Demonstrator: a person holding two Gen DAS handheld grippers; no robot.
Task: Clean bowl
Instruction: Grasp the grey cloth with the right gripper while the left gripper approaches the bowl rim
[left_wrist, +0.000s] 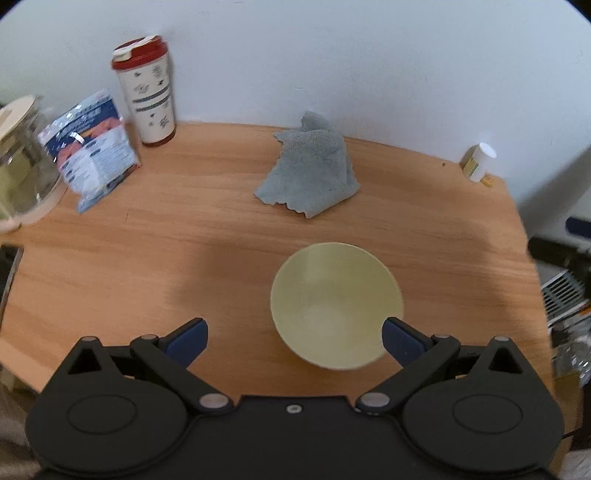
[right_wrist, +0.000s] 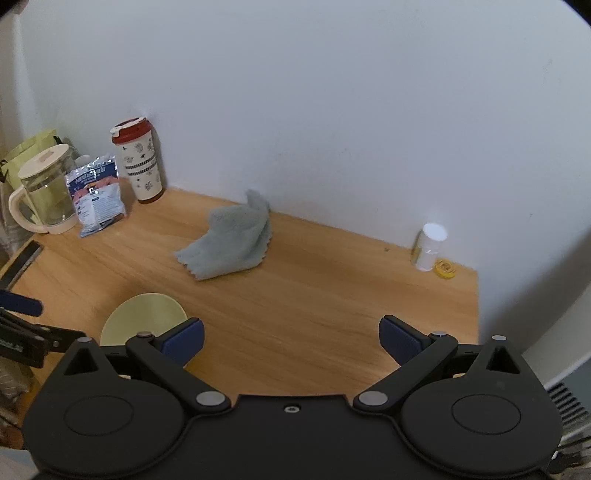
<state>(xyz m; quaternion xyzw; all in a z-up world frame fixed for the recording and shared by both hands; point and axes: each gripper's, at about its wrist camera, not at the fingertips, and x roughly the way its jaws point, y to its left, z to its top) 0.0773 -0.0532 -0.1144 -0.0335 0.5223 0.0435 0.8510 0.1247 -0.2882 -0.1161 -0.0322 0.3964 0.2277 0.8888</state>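
We are looking down at the bowl (left_wrist: 336, 306), which is sitting upright on the table (left_wrist: 184, 240) near its front edge, mouth up. Its pale inside is showing no food or stain that we can make out (the picture is a little soft, so a thin film could be escaping us). The cloth (left_wrist: 310, 170) is lying in a crumpled heap toward the back edge, near the wall and well apart from the bowl, with nothing holding it.

We are holding the left gripper (left_wrist: 293, 338) just in front of the bowl, its jaws spread wide and gripping nothing; the right-hand pad (left_wrist: 400, 341) is overlapping the bowl's rim in view, though we cannot tell if it is touching. The right gripper (right_wrist: 290, 338) is hovering over bare wood further right, likewise spread and empty.

Along the back left corner a tumbler (left_wrist: 146, 88), a packet (left_wrist: 90, 147) and a jug (left_wrist: 22, 158) are standing; a small bottle (left_wrist: 478, 162) is sitting at the back right.

As for progress, we are judging that this fits either a bowl waiting to be wiped or one wiped already with the cloth set aside.
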